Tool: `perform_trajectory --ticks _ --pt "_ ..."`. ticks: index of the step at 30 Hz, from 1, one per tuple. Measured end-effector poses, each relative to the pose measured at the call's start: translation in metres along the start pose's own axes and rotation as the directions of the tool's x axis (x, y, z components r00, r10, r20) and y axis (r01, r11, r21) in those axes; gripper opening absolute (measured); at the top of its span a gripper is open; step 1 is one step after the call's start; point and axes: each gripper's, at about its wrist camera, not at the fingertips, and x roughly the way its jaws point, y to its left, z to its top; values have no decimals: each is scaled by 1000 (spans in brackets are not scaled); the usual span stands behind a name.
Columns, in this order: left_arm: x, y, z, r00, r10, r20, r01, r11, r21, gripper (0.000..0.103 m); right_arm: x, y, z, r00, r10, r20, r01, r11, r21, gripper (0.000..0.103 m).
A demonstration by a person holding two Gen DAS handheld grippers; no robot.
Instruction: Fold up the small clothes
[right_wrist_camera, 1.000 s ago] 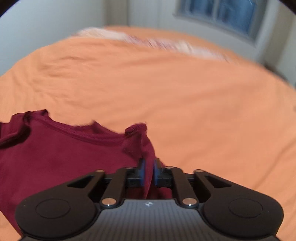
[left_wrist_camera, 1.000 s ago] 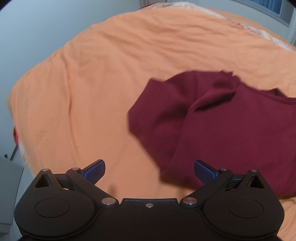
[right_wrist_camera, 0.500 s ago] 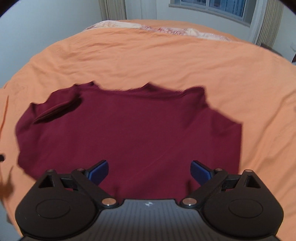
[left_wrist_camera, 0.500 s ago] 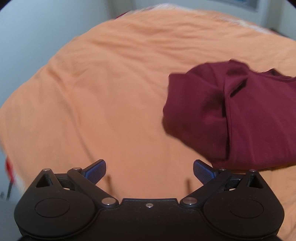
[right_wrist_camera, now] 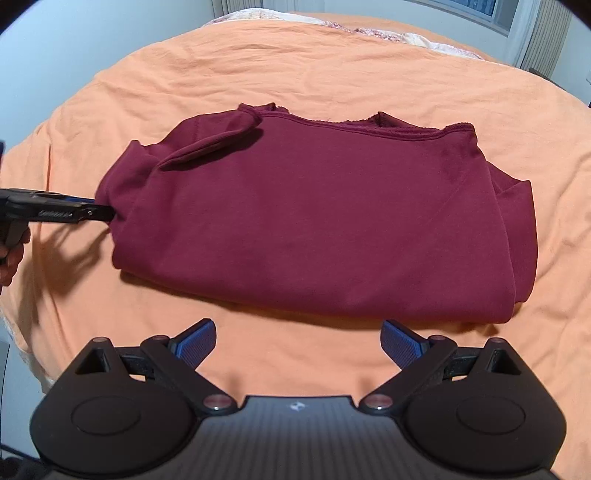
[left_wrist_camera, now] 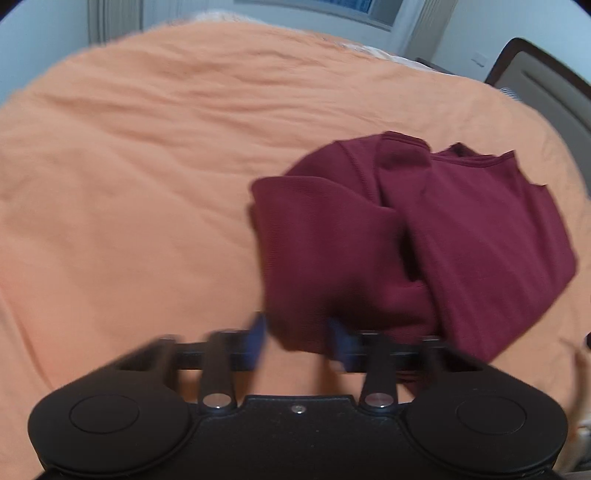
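Left tongs (left_wrist_camera: 299, 338) in at the near edge of the maroon shirt (right_wrist_camera: 317, 221), blue fingers blurred, a fold of cloth sitting in the gap between them — closing in or already pinching, cannot tell through the blur. Seen from the right side, reaching in from the left edge of the picture, tip touching the shirt's left hem, a hand (right_wrist_camera: 11, 258) gripping the handle below. Right tongs (right_wrist_camera: 297, 341) spread wide, blue pads (right_wrist_camera: 195, 341) well apart, nothing between them but orange bedsheet (right_wrist_camera: 332, 70), hovering just short of the shirt's near fold. Shirt lying in the middle of the bed, folded over into a rough rectangle, neckline along the far edge, one sleeve doubled back on top near the far left corner, layers stacked up at the right end. From the left wrist view, cloth bunched and rumpled, one flap draped toward the camera — collar pointing off to the far right. Sheet wrinkled all around. Pale pillows (right_wrist_camera: 369, 31) at the far end of the bed, window beyond, dark headboard (left_wrist_camera: 546, 85) off to the right in the left view.
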Motion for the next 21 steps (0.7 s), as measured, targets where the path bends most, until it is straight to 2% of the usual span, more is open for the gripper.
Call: perform_trajectory --ticks 2,5,9,12,16,17,19,21 --pt "-2 0 4 1000 -3 -19 2 999 -49 8 -4 5 -2 1000 -4 6 4 1000 1 99" --pt "-15 -1 12 998 -1 -62 -9 986 -166 5 -7 9 -3 1000 0 17 0 1000 7 99" --pt "-45 0 23 994 -39 -104 2 940 -341 4 -7 12 -3 999 14 30 -14 1000 7 99" --pt "-53 2 27 989 -13 -150 -46 923 -382 4 -5 15 -4 999 30 38 -30 999 14 99" --pt "-49 2 25 984 8 -178 -79 915 -395 5 -12 17 -6 997 41 64 -41 999 -1 99" --pt "-50 3 25 986 7 -166 -75 911 -406 7 -14 18 -7 997 41 72 -40 999 -5 99" --pt "-54 5 22 988 38 -150 -98 902 -420 20 -17 17 -11 997 32 76 -32 999 1 100" --pt "-60 7 16 987 88 -136 -136 909 -395 51 -16 16 -16 997 32 64 -33 999 24 100"
